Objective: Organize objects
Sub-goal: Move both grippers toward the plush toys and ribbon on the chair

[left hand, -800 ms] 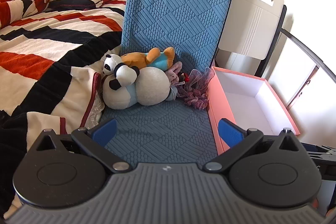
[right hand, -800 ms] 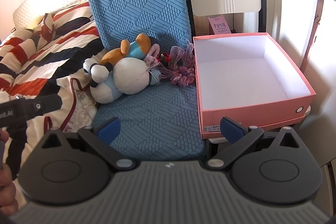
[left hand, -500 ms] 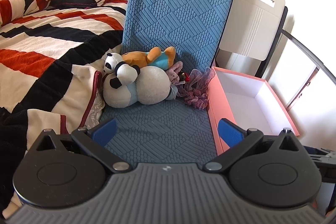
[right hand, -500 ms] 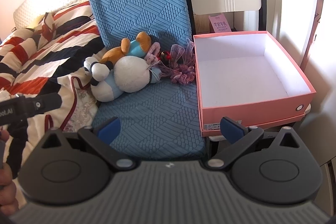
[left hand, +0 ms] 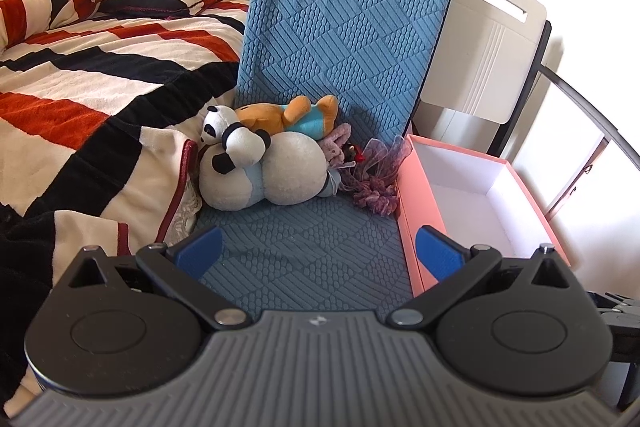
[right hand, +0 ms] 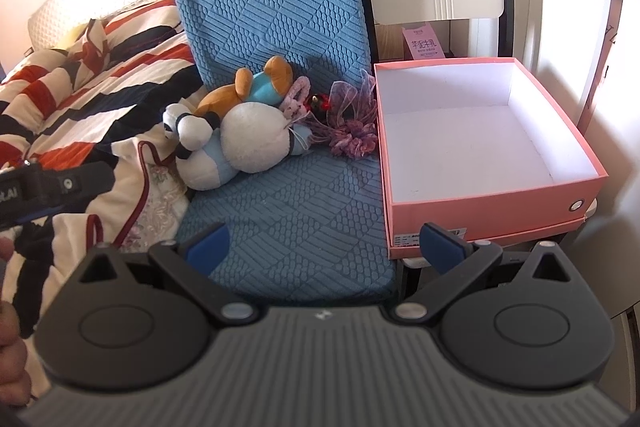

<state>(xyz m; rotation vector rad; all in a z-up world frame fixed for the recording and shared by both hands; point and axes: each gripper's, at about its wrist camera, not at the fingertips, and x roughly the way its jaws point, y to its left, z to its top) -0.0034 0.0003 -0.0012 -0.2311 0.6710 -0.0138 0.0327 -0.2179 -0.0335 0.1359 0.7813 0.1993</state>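
Left wrist view shows the left gripper (left hand: 318, 247) with jaws spread wide and holding nothing; the right gripper (right hand: 325, 241) is likewise wide and bare. Judging by this, the approach step is in hand, nothing yet picked. A heap of plush toys (left hand: 264, 163), a panda on top, lies far on the blue quilted chair cushion (left hand: 304, 251), long axis running left to right, panda head pointing left. An open pink cardboard box (right hand: 486, 215) stands just right. Next comes reaching forward to grasp one toy.

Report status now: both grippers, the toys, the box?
Left gripper and right gripper open, empty. Plush toys piled on blue chair seat. Pink cardboard box empty. Nothing blocking.
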